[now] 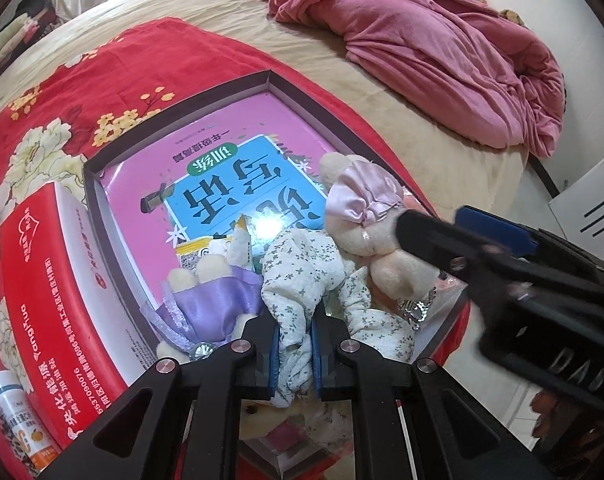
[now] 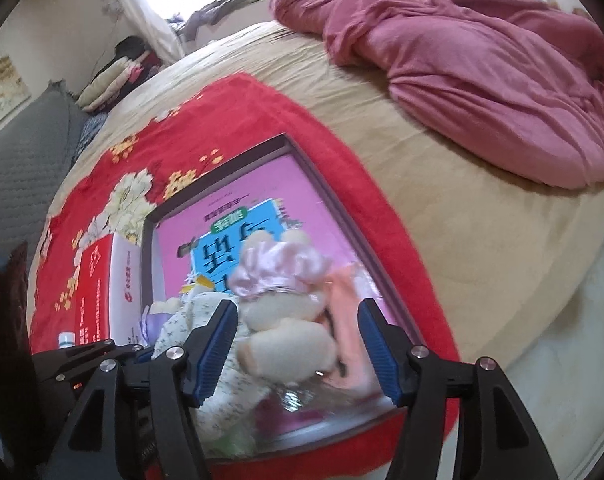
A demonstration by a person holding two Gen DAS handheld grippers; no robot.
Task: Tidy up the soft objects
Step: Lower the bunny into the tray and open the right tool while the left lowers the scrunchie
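Here, a shallow dark-walled box [image 1: 182, 98] lies on a red flowered cloth [image 1: 62, 92] spread over a beige bed, with a pink workbook [image 1: 222, 128] flat on its floor and a rumpled pink quilt [image 1: 421, 40] far behind. At the near end of the box the soft things are heaped together: a cream plush bear [image 2: 286, 328] wearing a shiny pale-pink satin bonnet, a white cloth with small grey flowers [image 1: 302, 276] left of it, and a smaller plush in a lilac satin wrap [image 1: 206, 300] at the far left of the heap. The left gripper [image 1: 295, 354] is closed tight on a bunched fold of the flowered cloth, its blue pads pinching the fabric from both sides. The right gripper [image 2: 298, 354] stands roughly half open, its fingers to either side of the bear's body; the left pad is just beside the plush, the right pad clear of it, so it grips nothing.
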